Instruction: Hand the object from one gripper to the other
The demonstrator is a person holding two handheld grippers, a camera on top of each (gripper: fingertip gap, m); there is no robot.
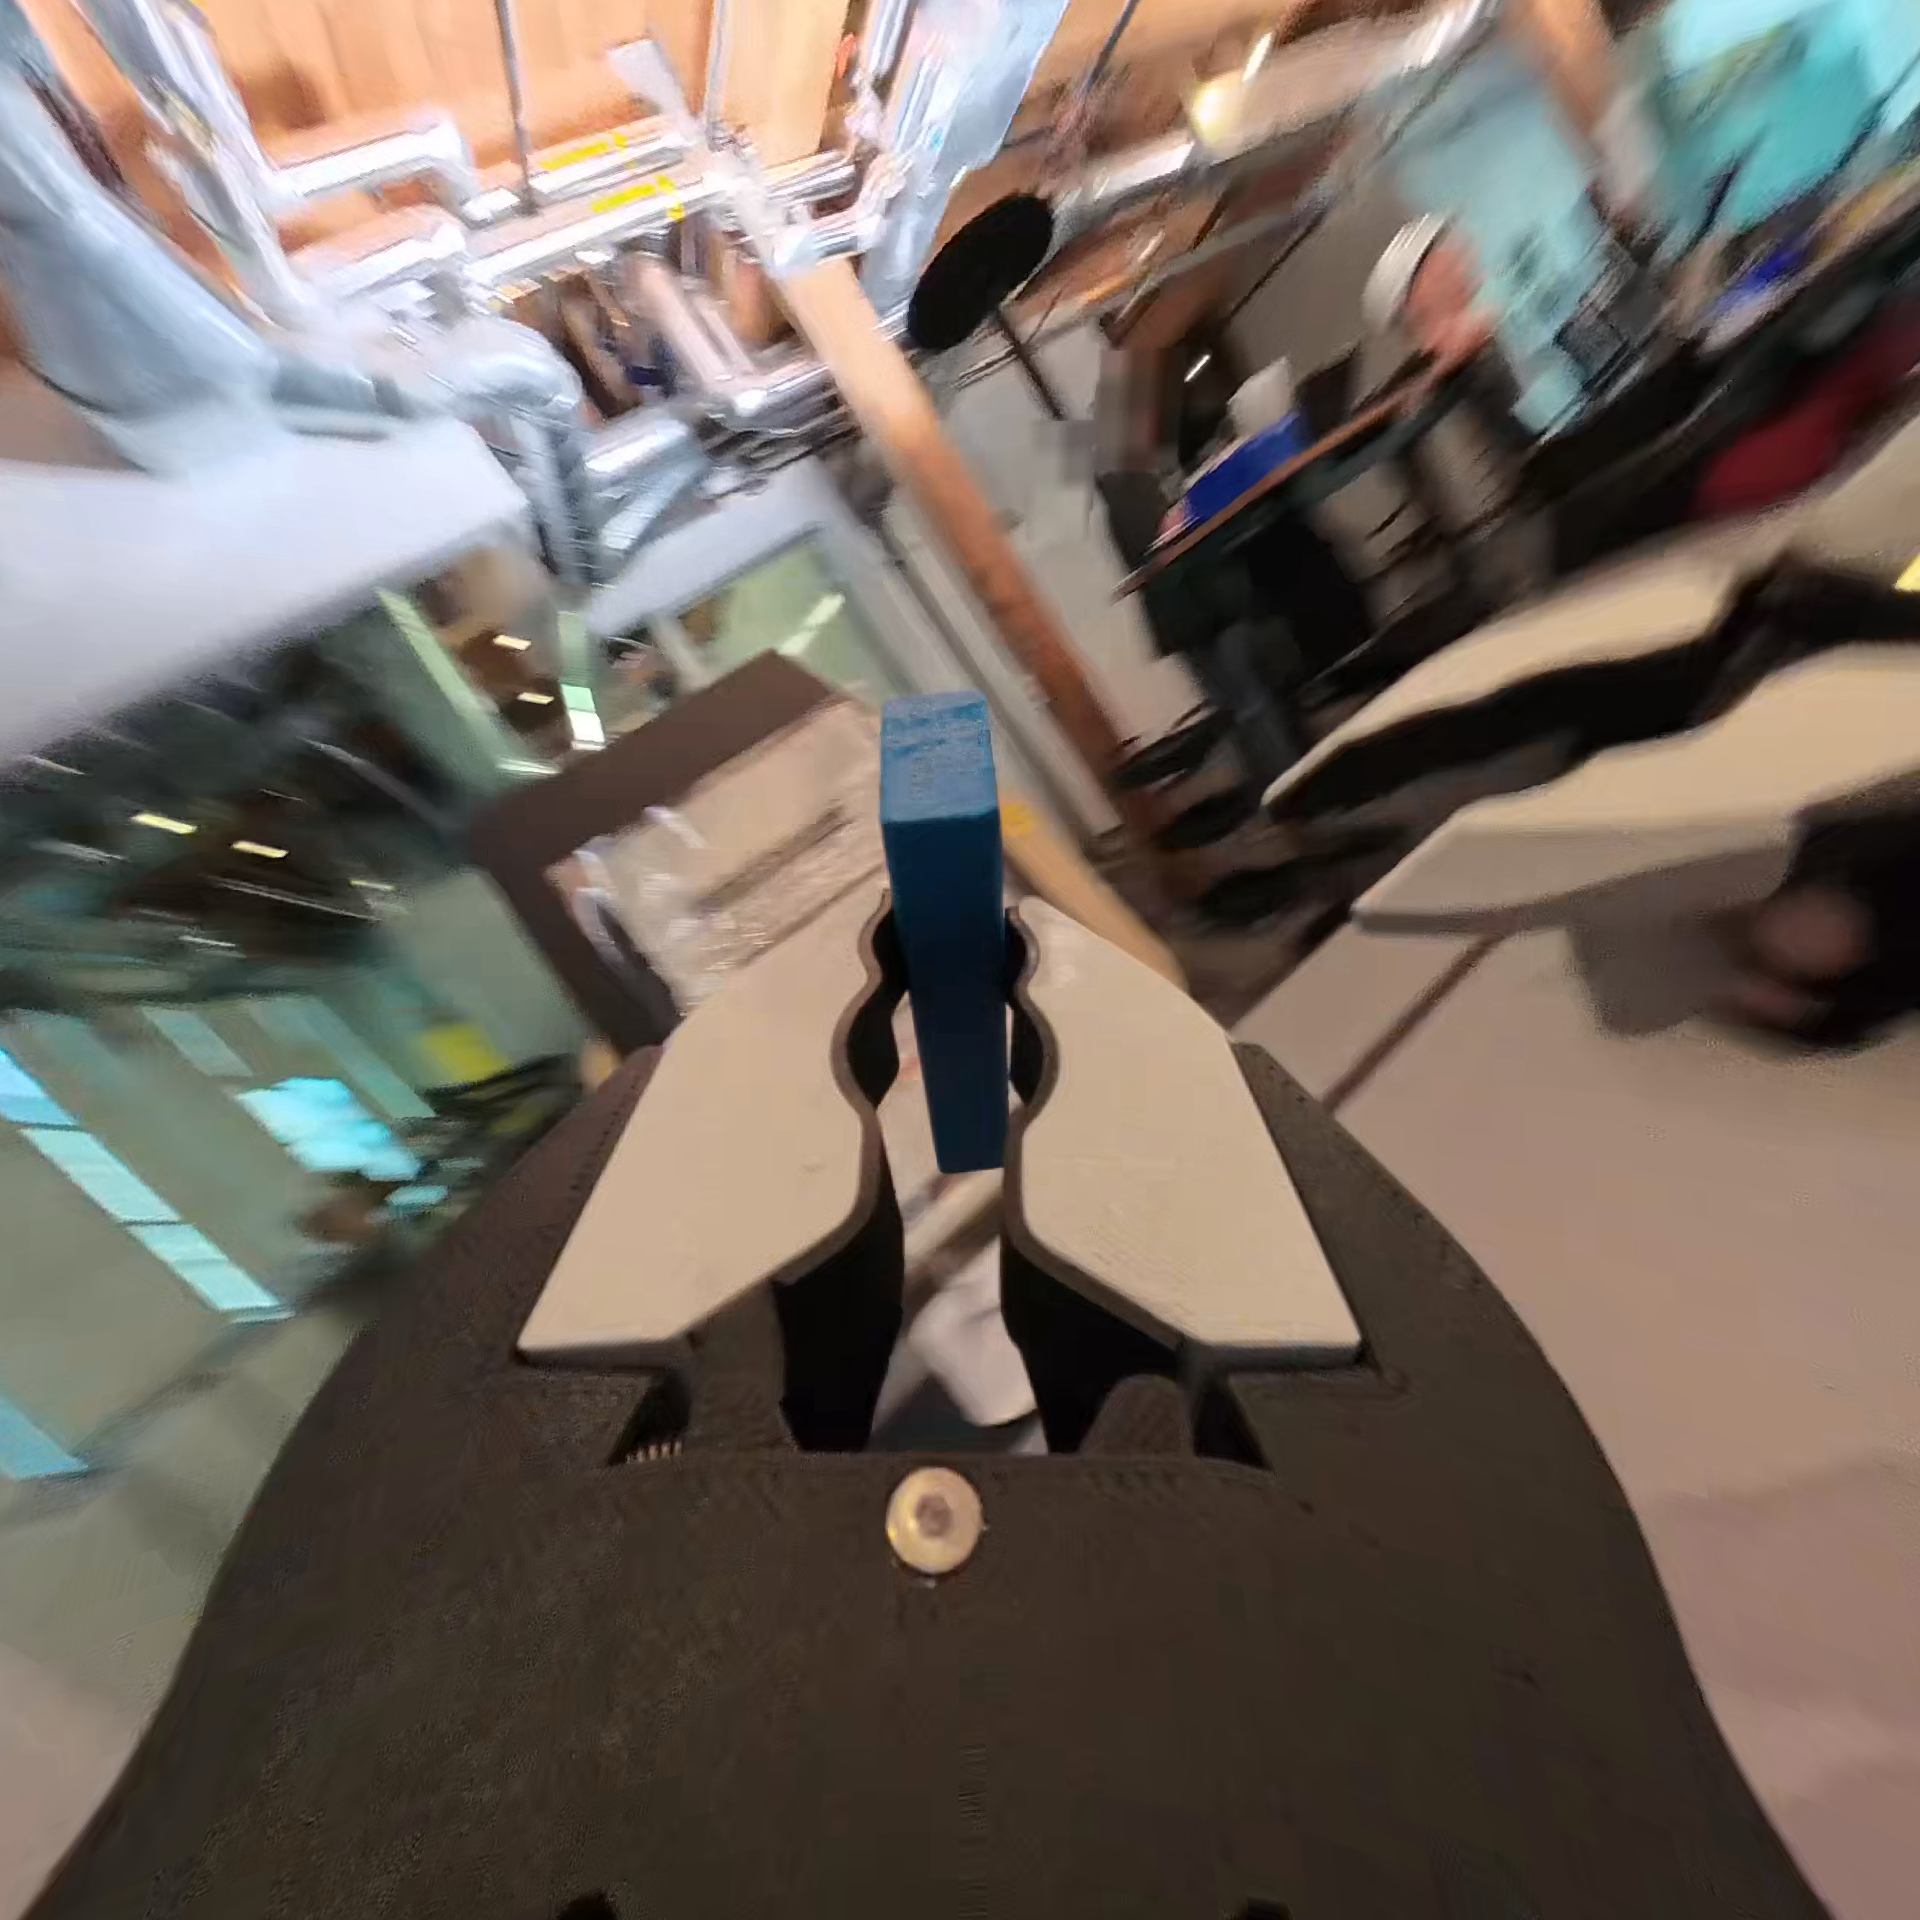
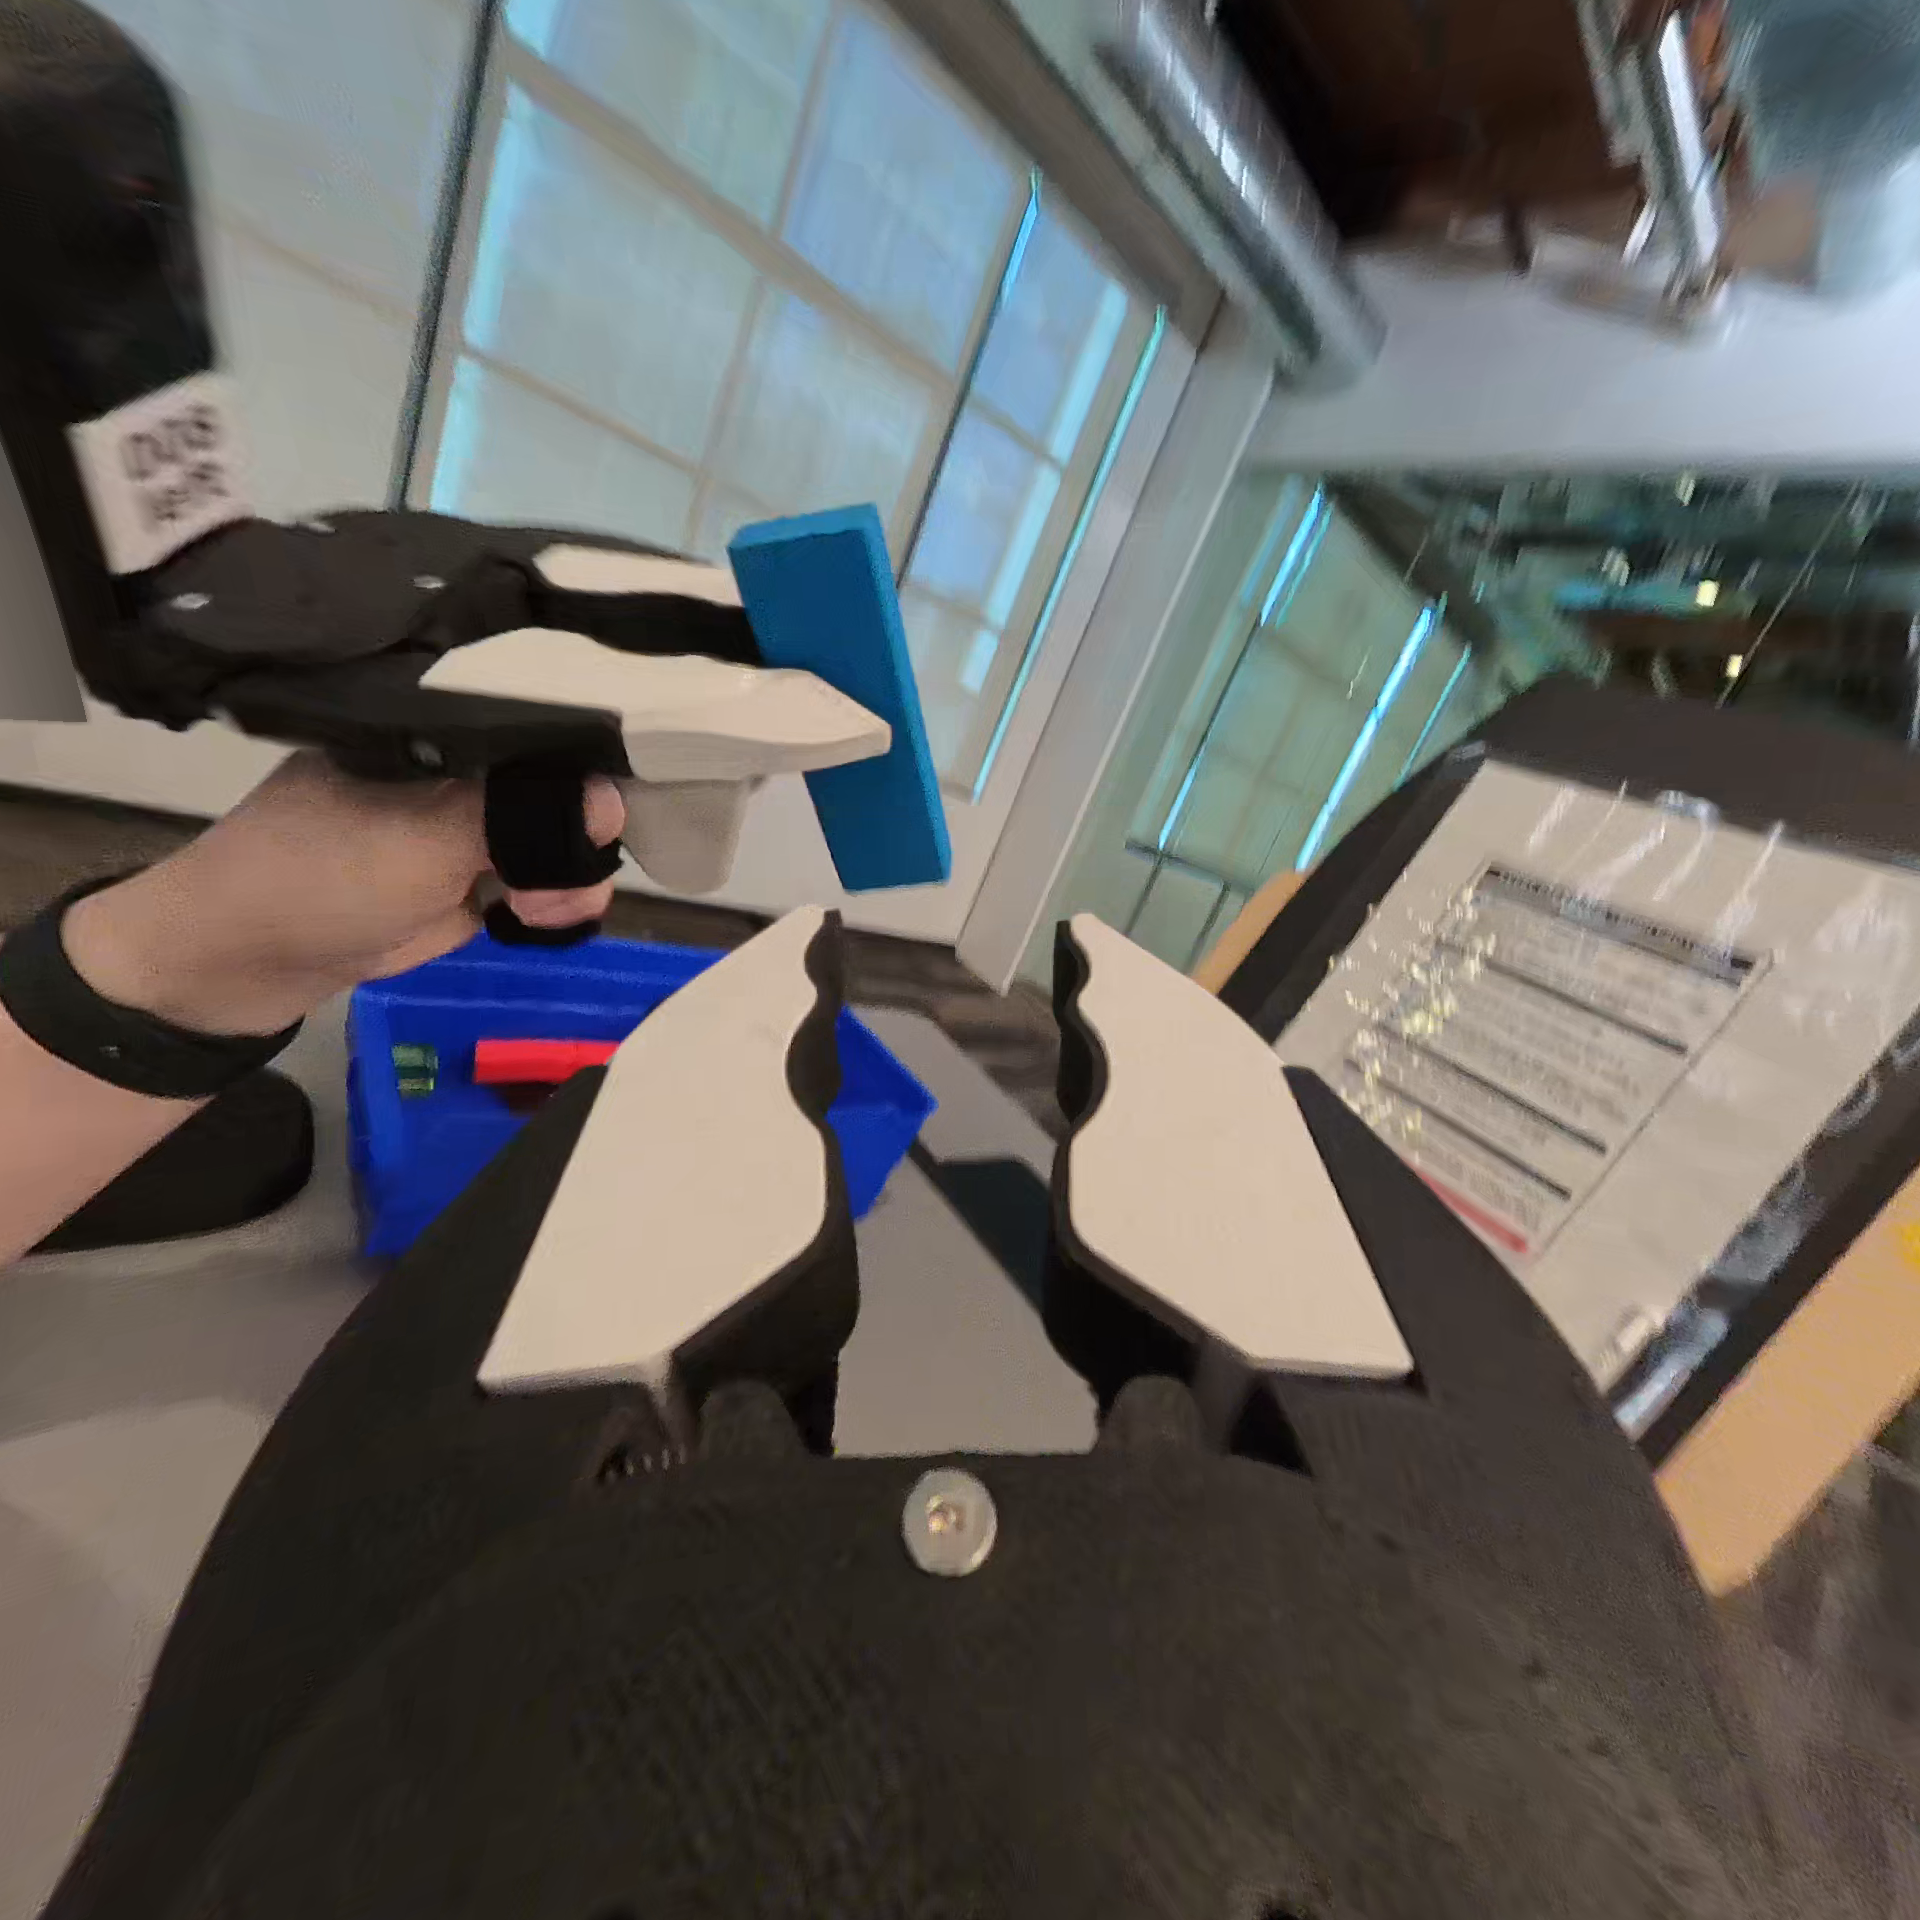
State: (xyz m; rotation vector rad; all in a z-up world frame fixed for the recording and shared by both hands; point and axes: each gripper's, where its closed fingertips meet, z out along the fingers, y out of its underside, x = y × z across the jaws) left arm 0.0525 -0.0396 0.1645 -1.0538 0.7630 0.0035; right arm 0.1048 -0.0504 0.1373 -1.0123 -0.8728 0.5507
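Observation:
A flat blue block stands upright between the fingers of my left gripper, which is shut on it in mid-air. In the right wrist view the same block is tilted, held by the left gripper at the upper left, with a hand on its handle. My right gripper is open and empty, its tips just below and slightly right of the block's lower end. In the left wrist view the right gripper's fingers show blurred at the right, jaws apart.
A blue bin holding a red piece and a small green piece sits on the grey table below the left gripper. A dark-framed board with a white sheet leans at the right. Windows are behind.

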